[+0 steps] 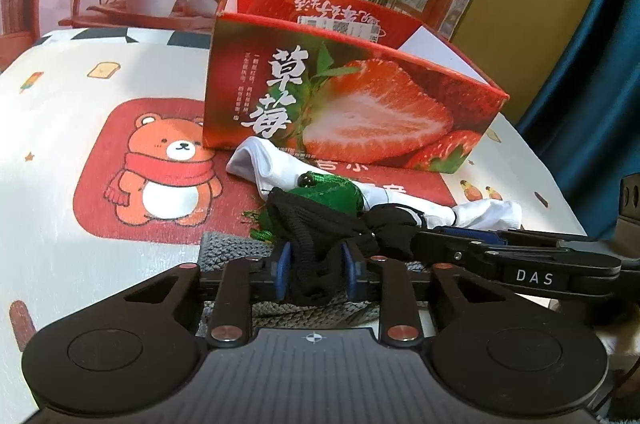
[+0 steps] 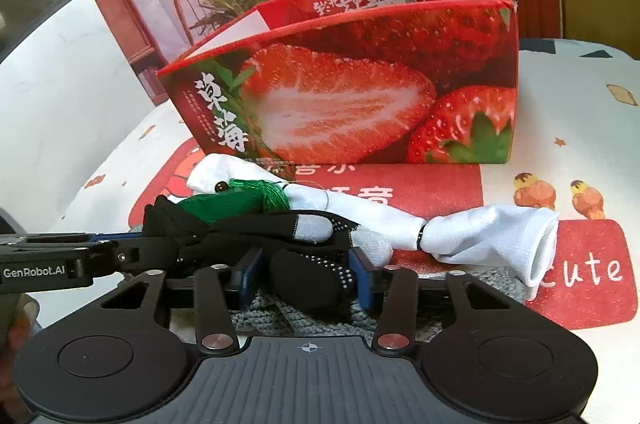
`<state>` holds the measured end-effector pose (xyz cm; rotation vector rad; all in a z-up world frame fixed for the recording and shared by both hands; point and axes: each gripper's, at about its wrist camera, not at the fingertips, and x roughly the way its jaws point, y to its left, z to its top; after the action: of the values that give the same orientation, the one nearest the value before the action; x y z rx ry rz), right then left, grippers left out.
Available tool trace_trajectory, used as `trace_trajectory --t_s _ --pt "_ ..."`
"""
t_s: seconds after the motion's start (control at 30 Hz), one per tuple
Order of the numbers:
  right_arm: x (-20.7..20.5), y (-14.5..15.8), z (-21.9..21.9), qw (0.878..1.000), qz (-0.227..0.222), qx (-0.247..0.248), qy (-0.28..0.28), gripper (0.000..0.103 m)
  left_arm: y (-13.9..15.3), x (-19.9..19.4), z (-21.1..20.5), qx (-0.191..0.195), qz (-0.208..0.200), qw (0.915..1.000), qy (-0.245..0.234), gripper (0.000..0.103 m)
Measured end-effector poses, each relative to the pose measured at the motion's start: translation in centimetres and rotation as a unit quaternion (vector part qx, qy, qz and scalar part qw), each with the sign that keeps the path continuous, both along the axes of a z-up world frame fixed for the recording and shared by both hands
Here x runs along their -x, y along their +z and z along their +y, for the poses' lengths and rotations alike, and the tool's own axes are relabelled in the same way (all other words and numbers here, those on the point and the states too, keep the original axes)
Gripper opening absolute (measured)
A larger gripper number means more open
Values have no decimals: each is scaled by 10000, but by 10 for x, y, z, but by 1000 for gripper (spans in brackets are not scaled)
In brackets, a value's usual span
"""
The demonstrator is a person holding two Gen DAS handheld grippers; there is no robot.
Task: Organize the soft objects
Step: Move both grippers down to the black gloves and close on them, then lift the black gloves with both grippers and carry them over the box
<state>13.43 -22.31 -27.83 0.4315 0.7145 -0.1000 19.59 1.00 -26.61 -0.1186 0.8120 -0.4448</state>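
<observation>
Together, both tongs (image 1: pixel 316 260) (image 2: pixel 306 274) pinch one limp black dotted knit sock (image 2: pixel 316 276).

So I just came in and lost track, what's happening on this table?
A person is working two handheld grippers on a pile of soft things in front of the open red strawberry-print cardboard box. The left gripper is pinching a black knitted fabric piece; the right gripper is clamping a black dotted sock. A white tied sock and green tassel lie alongside, nothing boxed yet.
</observation>
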Motion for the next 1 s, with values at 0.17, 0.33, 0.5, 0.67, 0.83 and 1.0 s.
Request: trace_trajectory --t_s 0.17,0.33,0.5,0.67,0.83,1.0 --pt "5 4 -1 9999 -89 4 -58 26 2 1 1 11 -25 10000 3 24" --pt "11 11 3 9997 -219 63 20 15 2 1 2 -39 -8 10000 -14 23" --pt "15 10 3 9997 -245 21 18 15 -3 -1 4 -13 90 10000 4 24" --pt "15 8 4 9997 -210 95 -4 24 -10 -4 4 9 210 9998 33 24" --pt "13 4 1 9996 -178 170 -100 34 -16 -7 8 106 321 9994 71 24" --pt "5 -1 -10 9996 -59 57 -256 56 -20 -8 7 77 325 9994 58 25"
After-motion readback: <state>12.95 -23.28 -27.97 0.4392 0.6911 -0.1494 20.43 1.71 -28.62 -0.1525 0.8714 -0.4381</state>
